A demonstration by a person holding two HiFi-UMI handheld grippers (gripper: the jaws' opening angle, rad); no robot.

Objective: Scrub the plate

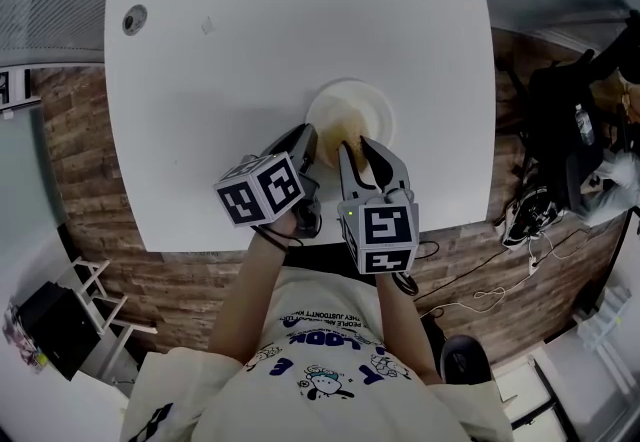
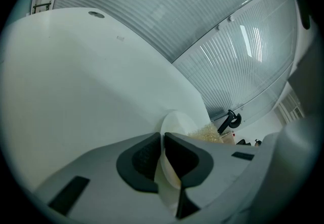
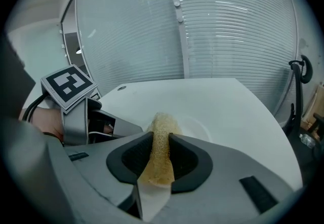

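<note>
The left tongs (image 1: 310, 145) pinch the plate (image 1: 362, 102) rim, steadying it; the right tongs (image 1: 360, 146) clamp a sponge (image 3: 161, 142), its tip seemingly pressing the plate ahead.

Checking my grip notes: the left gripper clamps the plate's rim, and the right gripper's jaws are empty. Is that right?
No. The right gripper is not empty: its jaws are shut on a yellowish sponge, as the right gripper view shows. The left gripper does clamp the plate by its rim.
</note>
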